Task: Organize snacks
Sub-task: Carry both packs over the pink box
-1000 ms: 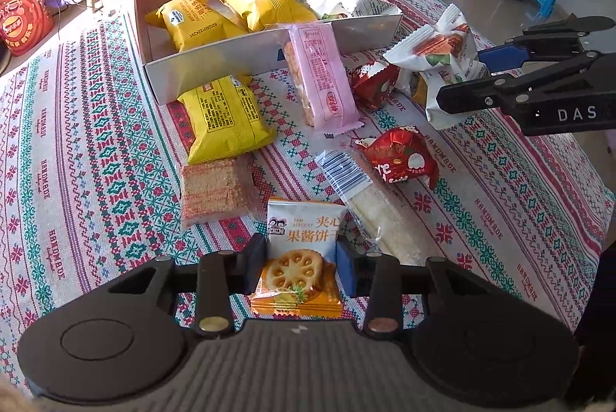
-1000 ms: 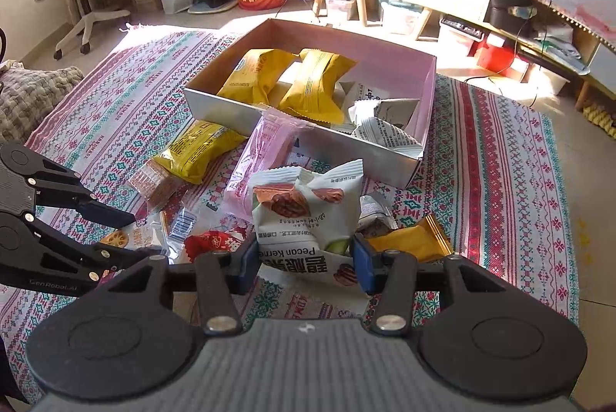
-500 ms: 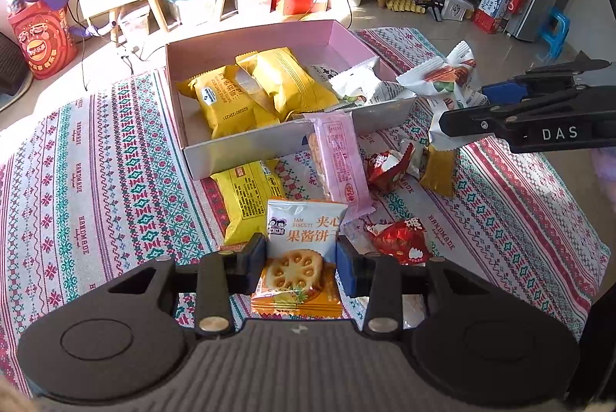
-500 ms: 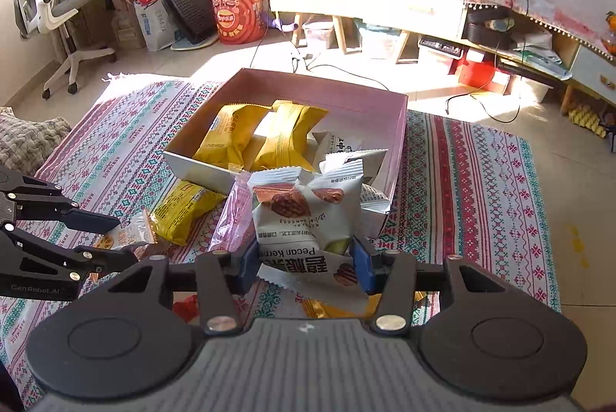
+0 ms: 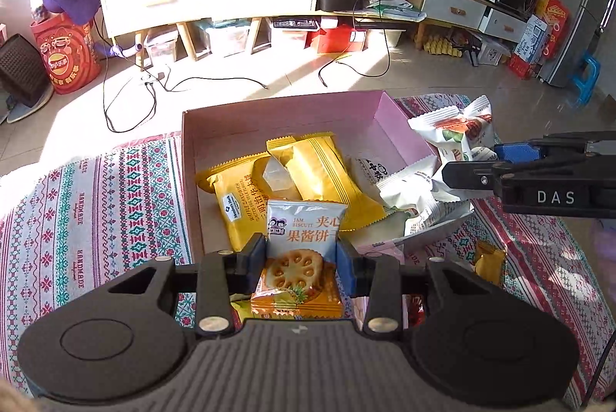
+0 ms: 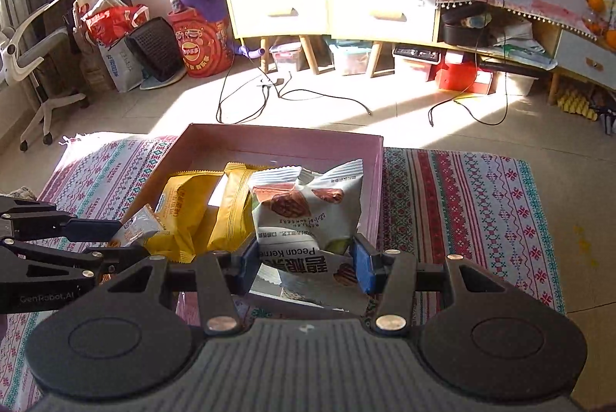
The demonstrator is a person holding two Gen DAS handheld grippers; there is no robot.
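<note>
Jam biscuit packet (image 5: 302,250) clamped in left gripper (image 5: 302,260) fingers, over pink box (image 5: 269,121) near edge. Yellow packets (image 5: 319,173) fill box centre. Pecan packet (image 6: 308,215) clamped in right gripper (image 6: 306,263), above box's right wall.

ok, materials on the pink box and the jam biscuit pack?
Pink box: looks like paperboard, matte pink inside, thin straight folded walls. Jam biscuit pack, held in the left gripper: likely plastic film, slightly glossy, crimped serrated top edge.

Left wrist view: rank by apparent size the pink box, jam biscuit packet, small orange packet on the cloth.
1. pink box
2. jam biscuit packet, though nearness to the camera inflates it
3. small orange packet
</note>
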